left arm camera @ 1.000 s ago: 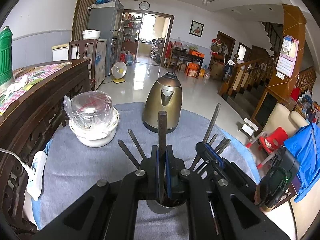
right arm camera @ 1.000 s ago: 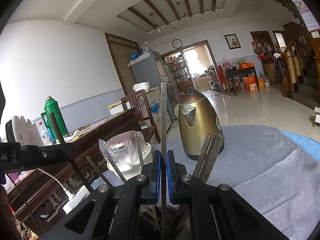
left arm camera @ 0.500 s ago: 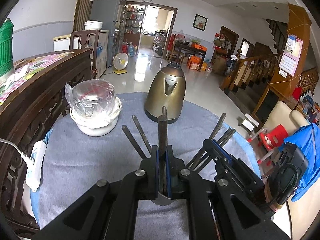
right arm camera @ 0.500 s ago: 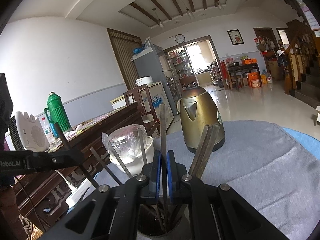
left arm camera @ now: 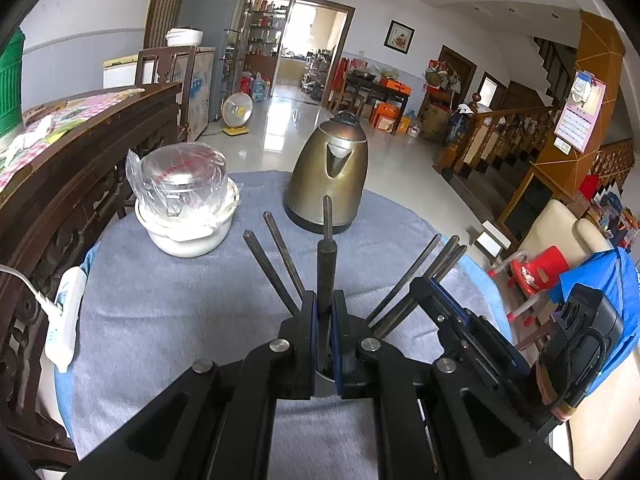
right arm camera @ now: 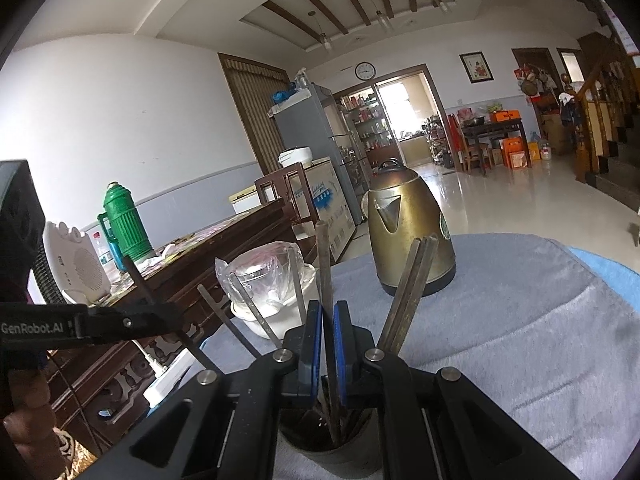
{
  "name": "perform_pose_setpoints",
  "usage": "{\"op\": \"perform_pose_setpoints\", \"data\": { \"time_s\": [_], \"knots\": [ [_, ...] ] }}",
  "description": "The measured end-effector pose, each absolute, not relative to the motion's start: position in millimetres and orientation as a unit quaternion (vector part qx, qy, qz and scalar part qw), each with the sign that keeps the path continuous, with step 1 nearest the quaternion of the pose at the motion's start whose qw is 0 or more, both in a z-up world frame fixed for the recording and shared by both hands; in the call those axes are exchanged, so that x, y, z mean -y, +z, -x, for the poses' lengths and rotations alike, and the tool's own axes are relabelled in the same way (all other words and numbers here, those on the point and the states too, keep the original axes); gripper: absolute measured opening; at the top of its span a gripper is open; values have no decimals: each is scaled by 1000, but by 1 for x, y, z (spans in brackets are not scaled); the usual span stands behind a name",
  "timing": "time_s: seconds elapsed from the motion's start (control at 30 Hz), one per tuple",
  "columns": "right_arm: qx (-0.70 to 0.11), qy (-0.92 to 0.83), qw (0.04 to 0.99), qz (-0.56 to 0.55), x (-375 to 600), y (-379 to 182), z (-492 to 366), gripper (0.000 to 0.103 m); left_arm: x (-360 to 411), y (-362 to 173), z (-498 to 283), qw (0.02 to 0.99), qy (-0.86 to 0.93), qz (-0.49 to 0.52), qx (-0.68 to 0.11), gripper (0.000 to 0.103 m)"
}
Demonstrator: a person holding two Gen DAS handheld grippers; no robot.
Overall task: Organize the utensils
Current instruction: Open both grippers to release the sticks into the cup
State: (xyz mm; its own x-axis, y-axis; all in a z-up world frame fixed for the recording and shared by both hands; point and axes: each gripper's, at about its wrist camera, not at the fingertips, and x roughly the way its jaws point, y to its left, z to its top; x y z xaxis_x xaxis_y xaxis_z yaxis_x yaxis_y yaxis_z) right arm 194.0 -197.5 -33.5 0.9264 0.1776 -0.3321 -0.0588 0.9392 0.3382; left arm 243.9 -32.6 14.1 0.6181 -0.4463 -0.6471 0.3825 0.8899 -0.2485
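A metal utensil cup (right arm camera: 332, 446) stands on the grey cloth and holds several dark chopsticks (right arm camera: 408, 292). My left gripper (left arm camera: 325, 320) is shut on one dark chopstick (left arm camera: 326, 264), upright, its lower end in the cup (left arm camera: 320, 384). My right gripper (right arm camera: 327, 332) is shut on another chopstick (right arm camera: 323, 264), also upright over the cup. Other chopsticks (left arm camera: 276, 268) fan out left and right (left arm camera: 416, 276). The right gripper shows in the left wrist view (left arm camera: 452, 320); the left one shows in the right wrist view (right arm camera: 132, 320).
A brass kettle (left arm camera: 330, 174) stands behind the cup. A white bowl with a plastic-wrapped glass lid (left arm camera: 184, 208) stands at the left. A white power strip (left arm camera: 66, 312) lies at the table's left edge, beside a dark wooden sideboard (left arm camera: 60, 152).
Both grippers have lowered toward the cup with their chopsticks, so the sticks now reach deeper into it. Both cameras sit higher above the table, tilted further down.
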Motion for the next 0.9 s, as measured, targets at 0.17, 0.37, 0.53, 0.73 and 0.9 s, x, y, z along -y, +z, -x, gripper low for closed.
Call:
{"op": "perform_pose_setpoints", "data": {
  "time_s": [0.17,0.37,0.53,0.73,0.9],
  "knots": [
    [-194,64,964,-168,199,-33,-192,13,30,10,-241,893,-235,47,-380,12],
    [-194,68,959,-194,208,-34,-181,70,15,6,-234,897,-225,59,-376,39],
    [-182,63,961,-197,215,-30,-167,70,6,-3,-229,897,-208,57,-385,42],
    [-191,52,961,-195,222,-27,-154,70,1,-13,-209,912,-162,22,-375,69],
    [-222,38,957,-186,227,-27,-143,70,-4,-18,-194,925,-96,-10,-366,76]
  ]
}}
